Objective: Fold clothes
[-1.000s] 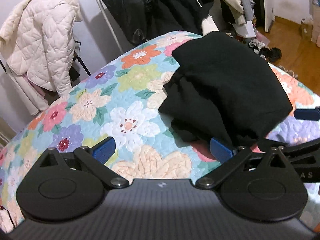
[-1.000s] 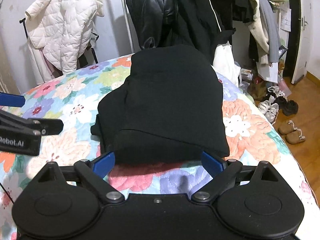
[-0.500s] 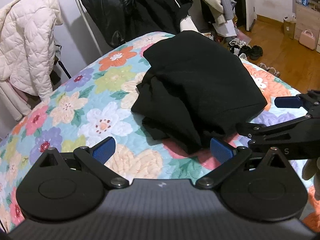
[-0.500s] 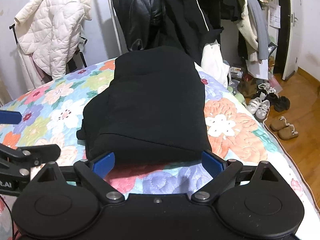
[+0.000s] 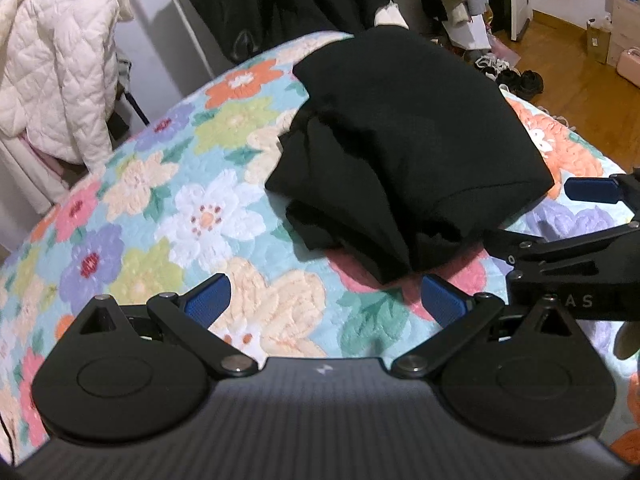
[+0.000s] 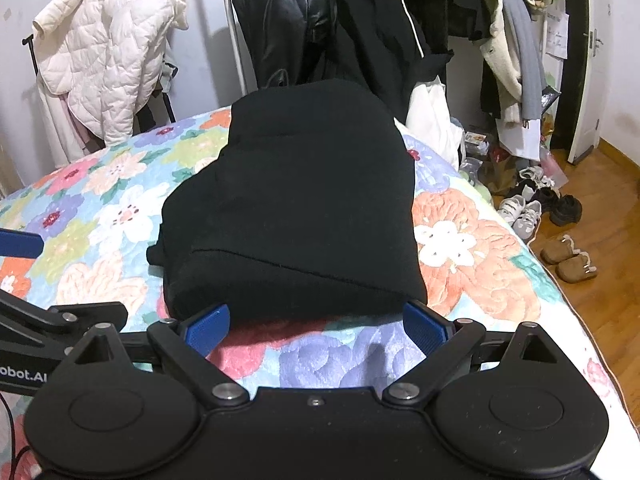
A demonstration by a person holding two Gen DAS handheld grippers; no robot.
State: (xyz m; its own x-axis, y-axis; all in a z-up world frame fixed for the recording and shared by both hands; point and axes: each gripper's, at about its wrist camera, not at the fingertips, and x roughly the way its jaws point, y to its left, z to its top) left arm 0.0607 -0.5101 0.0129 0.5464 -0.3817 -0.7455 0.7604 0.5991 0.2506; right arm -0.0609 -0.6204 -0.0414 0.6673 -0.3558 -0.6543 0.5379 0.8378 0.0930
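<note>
Black knit garment (image 6: pixel 296 208), thick and soft, lies as a compact stacked bundle on the flower-patterned quilted bedspread (image 5: pixel 168 216), toward the side of the bed nearest the hanging clothes rail (image 6: pixel 236 40). Its top layer is smooth and squared, with a rounded folded edge facing the right gripper (image 6: pixel 316 326). Seen from the left wrist view, the side of the bundle is less tidy: several loose layers and a drooping corner spill out at the near left.

Left gripper (image 5: pixel 324 300): fingers spread wide, grasping nothing, held just short of the bundle's ragged corner. Right gripper: fingers likewise spread apart and empty, their blue pads either side of the folded edge, close to it; contact cannot be confirmed.

Judgement: the garment already lies folded. The scene fits either a last tidying of the fold or a completed fold with both tools released. If tidying is intended, it would call for tucking the loose side layers under the top panel without disturbing the stack. A cream quilted jacket (image 6: pixel 108 68) hangs beyond the bed, not involved.
</note>
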